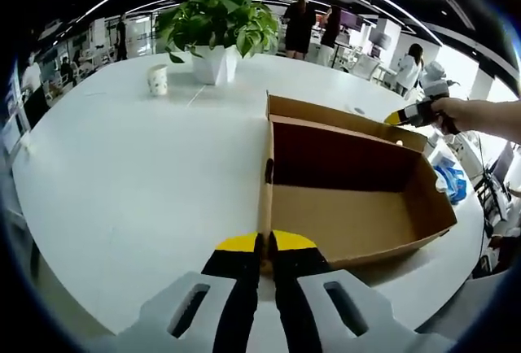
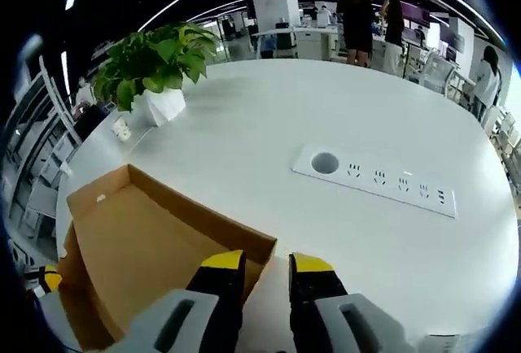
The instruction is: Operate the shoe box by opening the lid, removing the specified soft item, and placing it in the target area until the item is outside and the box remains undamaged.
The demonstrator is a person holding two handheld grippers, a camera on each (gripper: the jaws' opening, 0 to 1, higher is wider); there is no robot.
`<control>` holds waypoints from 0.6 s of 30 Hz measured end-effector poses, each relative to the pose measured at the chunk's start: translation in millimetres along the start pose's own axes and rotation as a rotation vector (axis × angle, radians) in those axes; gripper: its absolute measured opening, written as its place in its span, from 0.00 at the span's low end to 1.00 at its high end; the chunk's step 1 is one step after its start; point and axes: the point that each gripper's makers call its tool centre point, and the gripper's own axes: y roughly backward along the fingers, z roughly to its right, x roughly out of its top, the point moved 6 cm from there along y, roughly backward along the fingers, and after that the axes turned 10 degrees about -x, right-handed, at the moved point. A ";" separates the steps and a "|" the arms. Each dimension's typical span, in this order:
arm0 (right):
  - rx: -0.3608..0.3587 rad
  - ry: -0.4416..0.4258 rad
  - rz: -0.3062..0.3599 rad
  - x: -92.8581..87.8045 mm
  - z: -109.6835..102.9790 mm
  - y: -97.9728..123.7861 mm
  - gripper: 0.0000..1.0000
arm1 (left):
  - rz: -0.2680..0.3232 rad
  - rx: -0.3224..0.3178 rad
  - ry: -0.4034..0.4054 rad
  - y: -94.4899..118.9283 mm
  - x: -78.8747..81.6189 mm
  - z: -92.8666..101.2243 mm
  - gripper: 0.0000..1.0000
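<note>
Here the left gripper [image 1: 265, 249] pinches the near wall of the open box [image 1: 350, 207] on the desk [image 1: 138, 174]; the right gripper [image 2: 266, 268], jaws narrowly apart, hovers at the far wall. No soft item shows inside. Grip lightly so the cardboard won't crease. Beyond stand a cup [image 1: 158, 80] and plant [image 1: 216, 23].

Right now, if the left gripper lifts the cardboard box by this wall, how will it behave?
The cardboard box looks empty and thin-walled, so probably light. Held by one wall in the left gripper, it may flex or tilt. On the smooth white table it would likely slide easily.
</note>
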 end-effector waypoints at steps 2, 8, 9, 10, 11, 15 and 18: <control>0.022 -0.027 -0.029 -5.3 -3.8 -1.5 0.17 | 0.000 0.000 0.001 0.1 -0.1 0.3 0.02; 0.023 -0.067 -0.053 -8.2 -9.5 -0.5 0.05 | 0.005 -0.002 0.008 0.4 -0.3 0.3 0.02; 0.020 -0.068 -0.055 -8.0 -9.1 0.3 0.05 | 0.005 -0.003 0.009 0.5 -0.3 0.3 0.02; 0.020 -0.069 -0.057 -7.9 -8.9 0.9 0.04 | 0.005 -0.003 0.009 0.3 -0.1 -0.1 0.02; 0.019 -0.070 -0.056 -7.7 -8.9 2.9 0.04 | 0.005 -0.003 0.009 0.2 0.0 -0.3 0.02; 0.013 -0.074 -0.038 -5.1 -7.9 9.6 0.02 | 0.006 -0.005 0.017 0.5 0.1 0.5 0.02; 0.014 -0.084 -0.027 -2.7 -7.0 15.1 0.02 | 0.006 -0.006 0.020 0.7 0.1 1.3 0.02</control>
